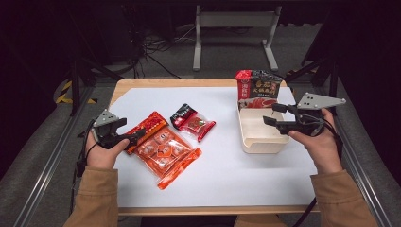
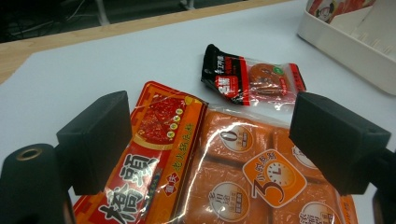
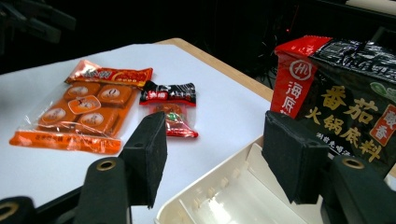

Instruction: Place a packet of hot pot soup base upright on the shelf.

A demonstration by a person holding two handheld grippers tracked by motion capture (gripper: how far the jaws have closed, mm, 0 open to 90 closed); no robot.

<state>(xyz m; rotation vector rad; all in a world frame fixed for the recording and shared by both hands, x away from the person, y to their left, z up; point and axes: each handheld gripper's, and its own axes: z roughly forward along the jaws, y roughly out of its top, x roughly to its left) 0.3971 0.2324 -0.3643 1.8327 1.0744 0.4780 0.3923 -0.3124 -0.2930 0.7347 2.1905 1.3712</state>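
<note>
Packing looks barely begun: one black-and-red packet (image 1: 259,89) stands in the white tray (image 1: 261,142), three sachets lie left of it, both grippers' jaws wide, holding nothing.

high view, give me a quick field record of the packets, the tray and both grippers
surface: white sheet on a wooden table
left gripper: jaws open, at the red sauce packet
orange cube pack: flat, partly overlapping the red sauce packet
small black-red packet: lying apart, toward the tray
tray: cream, a black-red bag standing at its far end
right gripper: jaws open, above the tray, holding nothing
</note>
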